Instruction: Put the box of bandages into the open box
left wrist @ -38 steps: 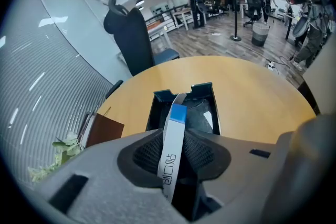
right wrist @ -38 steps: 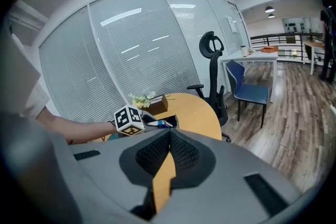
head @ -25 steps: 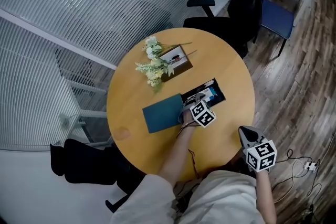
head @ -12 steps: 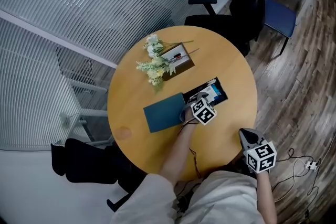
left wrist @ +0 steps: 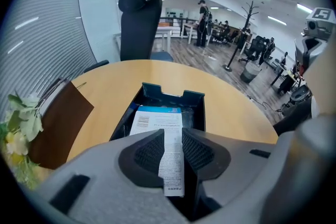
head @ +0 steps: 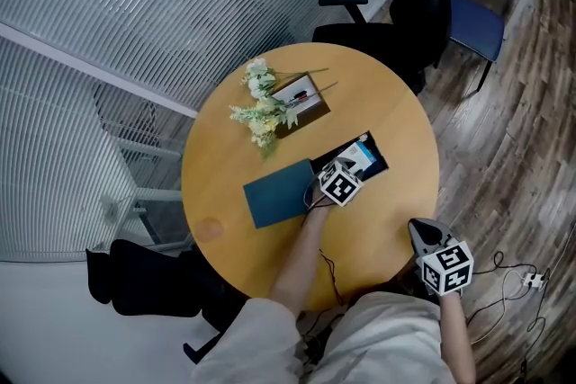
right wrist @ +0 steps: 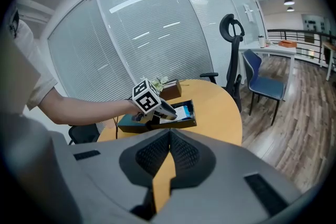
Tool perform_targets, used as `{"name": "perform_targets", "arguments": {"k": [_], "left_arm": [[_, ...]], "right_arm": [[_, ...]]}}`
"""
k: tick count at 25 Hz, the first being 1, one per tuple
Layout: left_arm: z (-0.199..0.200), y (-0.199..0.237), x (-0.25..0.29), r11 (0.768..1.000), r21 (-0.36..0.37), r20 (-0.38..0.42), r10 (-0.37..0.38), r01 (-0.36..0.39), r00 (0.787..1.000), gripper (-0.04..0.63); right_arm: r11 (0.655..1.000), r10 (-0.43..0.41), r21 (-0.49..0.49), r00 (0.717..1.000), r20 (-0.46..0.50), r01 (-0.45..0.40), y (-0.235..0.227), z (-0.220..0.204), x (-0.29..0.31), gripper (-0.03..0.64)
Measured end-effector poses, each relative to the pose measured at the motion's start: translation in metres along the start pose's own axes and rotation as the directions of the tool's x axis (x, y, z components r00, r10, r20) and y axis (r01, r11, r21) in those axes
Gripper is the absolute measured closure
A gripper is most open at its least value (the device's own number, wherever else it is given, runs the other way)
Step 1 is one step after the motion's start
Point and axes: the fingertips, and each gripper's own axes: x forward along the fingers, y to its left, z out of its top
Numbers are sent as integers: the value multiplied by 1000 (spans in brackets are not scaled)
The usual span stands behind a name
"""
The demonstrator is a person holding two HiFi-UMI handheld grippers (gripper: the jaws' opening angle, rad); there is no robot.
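Left gripper closing, bandage box between jaws

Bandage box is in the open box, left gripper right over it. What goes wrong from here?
1. The left gripper has its jaws closing with the near end of the box of bandages between them; lifting away now may drag it back out of the open box.
2. That near end looks raised toward the gripper, so it may settle tilted against a wall, not flat.
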Motion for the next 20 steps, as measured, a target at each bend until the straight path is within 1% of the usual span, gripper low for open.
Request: {"name": "perform_targets", "arguments": {"k": [5, 13, 15, 20], "left_arm": [[-3, -2, -2, 1000, -7, 6, 5, -5, 1000, 489], [0, -2, -20, 998, -28, 35, 52, -51, 998, 489], [1, -2, -28, 996, -54, 60, 71, -68, 996, 489], [-2, -4, -54, 981, -159, 132, 128, -107, 983, 489]], "right_arm": [[1000, 0, 1, 1000, -2, 0, -2, 0, 1, 618], [1000, 21, -6, 1000, 6, -21, 0, 4, 3, 618], [999, 29, -13, 1000, 7, -29, 1, 6, 3, 618], [998, 52, -35, 999, 8, -52, 3, 12, 4, 618]]}}
